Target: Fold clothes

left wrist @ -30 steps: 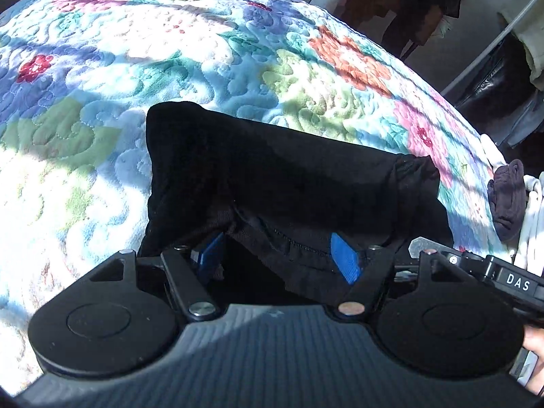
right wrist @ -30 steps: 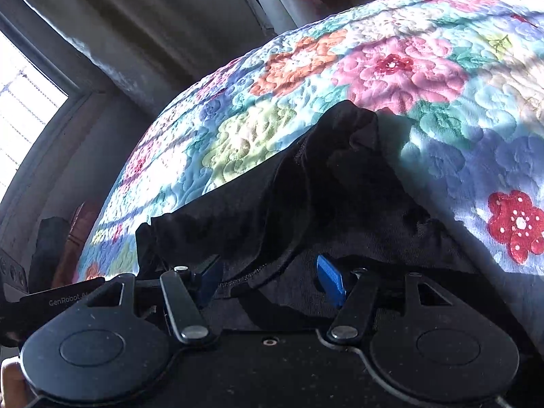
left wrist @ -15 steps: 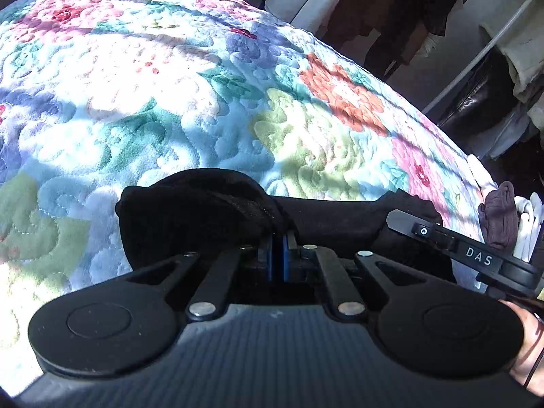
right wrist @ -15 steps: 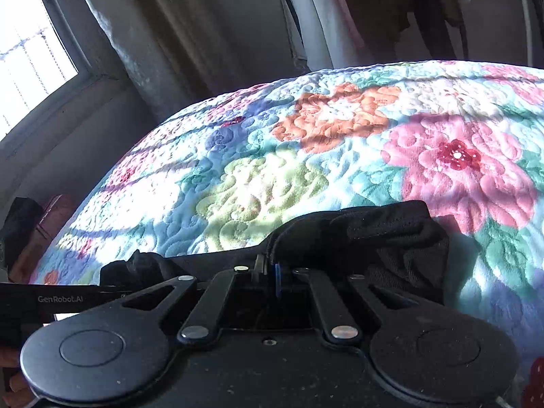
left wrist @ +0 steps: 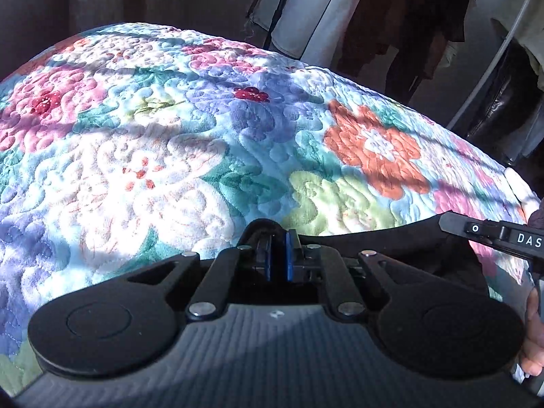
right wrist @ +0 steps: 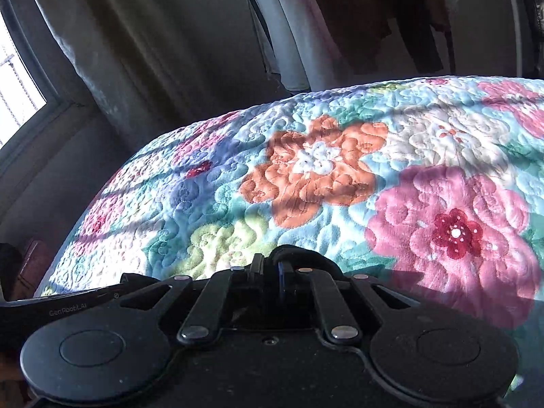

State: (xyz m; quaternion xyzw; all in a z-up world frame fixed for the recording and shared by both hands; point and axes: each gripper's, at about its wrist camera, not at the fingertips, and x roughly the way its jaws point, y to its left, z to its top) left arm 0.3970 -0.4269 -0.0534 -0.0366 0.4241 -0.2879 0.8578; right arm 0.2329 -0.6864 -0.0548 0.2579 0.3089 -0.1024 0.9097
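Above the bed (left wrist: 142, 170), both tongs point forward and downward over the floral quilt. The left tongs (left wrist: 277, 253) show blue pads nearly together, the jaws easing slightly apart, with a fold of the black garment (left wrist: 391, 238) clamped between them. The right tongs (right wrist: 272, 268) stand the same way: jaws nearly together, opening slightly, with black fabric bunched over and between the pads.

In the left wrist view, the right tool body enters from the right edge, and part of a hand (left wrist: 533, 336) shows below it. In the right wrist view, the left tool body enters from the lower left. Beyond the bed hang clothes (left wrist: 401, 17) on a rail, and a curtain (right wrist: 136, 34) hangs beside a window (right wrist: 17, 85).

The garment stretches as a dark band from the left tongs toward the right tool, raised off the quilt at the gripped edge. Most of it lies hidden below the tool bodies.
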